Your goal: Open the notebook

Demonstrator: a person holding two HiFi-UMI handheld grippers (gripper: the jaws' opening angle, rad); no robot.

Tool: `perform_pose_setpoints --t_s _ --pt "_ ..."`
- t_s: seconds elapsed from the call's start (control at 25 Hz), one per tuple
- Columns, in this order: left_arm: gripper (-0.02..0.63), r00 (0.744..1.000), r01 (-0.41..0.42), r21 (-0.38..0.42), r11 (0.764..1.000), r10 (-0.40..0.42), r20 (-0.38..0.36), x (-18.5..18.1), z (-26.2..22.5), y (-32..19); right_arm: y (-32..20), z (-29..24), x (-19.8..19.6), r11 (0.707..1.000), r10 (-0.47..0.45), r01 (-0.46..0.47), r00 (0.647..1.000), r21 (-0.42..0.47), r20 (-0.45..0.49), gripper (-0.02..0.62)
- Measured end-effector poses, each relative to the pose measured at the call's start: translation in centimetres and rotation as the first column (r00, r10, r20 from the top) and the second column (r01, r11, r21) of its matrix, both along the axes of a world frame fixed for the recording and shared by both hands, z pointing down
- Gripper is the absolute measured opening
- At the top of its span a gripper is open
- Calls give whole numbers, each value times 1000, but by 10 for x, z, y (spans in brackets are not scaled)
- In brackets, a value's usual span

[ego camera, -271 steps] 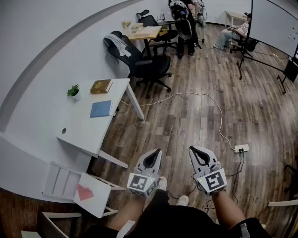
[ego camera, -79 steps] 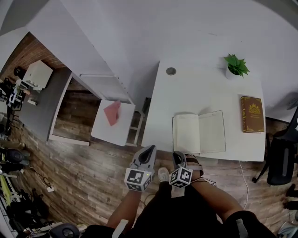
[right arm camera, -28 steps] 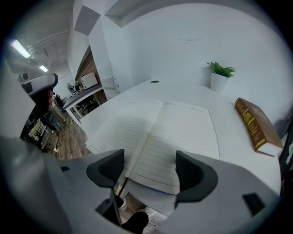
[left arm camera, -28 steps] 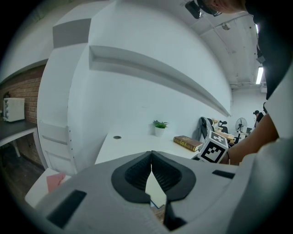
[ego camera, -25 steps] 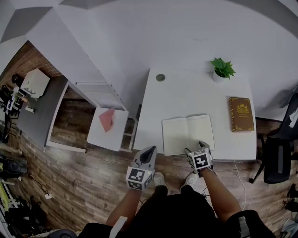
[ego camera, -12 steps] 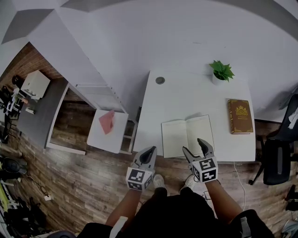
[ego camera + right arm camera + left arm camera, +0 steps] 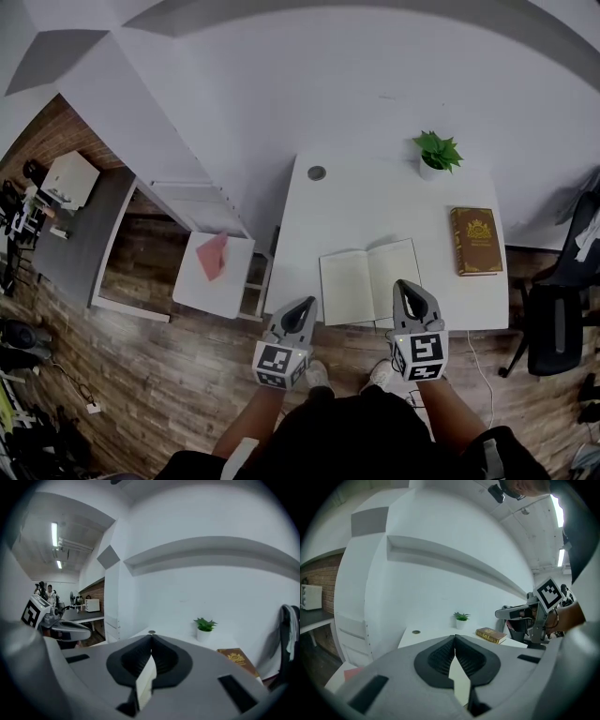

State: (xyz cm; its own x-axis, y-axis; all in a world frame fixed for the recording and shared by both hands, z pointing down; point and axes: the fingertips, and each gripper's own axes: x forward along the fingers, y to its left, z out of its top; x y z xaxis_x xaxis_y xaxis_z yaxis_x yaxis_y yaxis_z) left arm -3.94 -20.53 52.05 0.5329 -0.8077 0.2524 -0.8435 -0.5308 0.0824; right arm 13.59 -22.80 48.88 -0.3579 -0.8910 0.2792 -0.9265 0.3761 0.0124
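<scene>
The notebook [image 7: 349, 286] lies open on the white table [image 7: 375, 206], its pale pages facing up near the front edge. My right gripper [image 7: 405, 284] hovers over the lower part of the right page; its jaws have just been closing and now meet with nothing between them. In the right gripper view the tips [image 7: 151, 638] touch. My left gripper [image 7: 305, 302] hangs just off the table's front edge, left of the notebook, shut and empty. Its tips [image 7: 454, 637] meet in the left gripper view.
A brown hardcover book [image 7: 476, 240] lies at the table's right side, and a small potted plant [image 7: 436, 152] stands at the back. A round grommet [image 7: 317, 173] sits at the back left. A white stool with a red item [image 7: 214, 272] stands left; a black chair [image 7: 553, 328] right.
The right gripper rose from the notebook's front edge, levelled out, and its jaws went from wide open to shut, empty. The left gripper barely moved.
</scene>
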Motion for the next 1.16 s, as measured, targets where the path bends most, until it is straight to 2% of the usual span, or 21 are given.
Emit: perform_pose_setpoints --t_s 0.2,0.36,1.16 --pt "6 1000 -11 34 999 11 -20 10 -16 -6 2 -18 6 998 -14 17 999 59 -49 2" --pt "6 999 -19 41 999 21 -27 17 -21 -8 4 -28 5 996 -25 30 998 87 -54 2" --pt "6 1000 -10 37 999 11 -23 11 -18 0 2 -35 11 990 -10 23 995 140 -97 2"
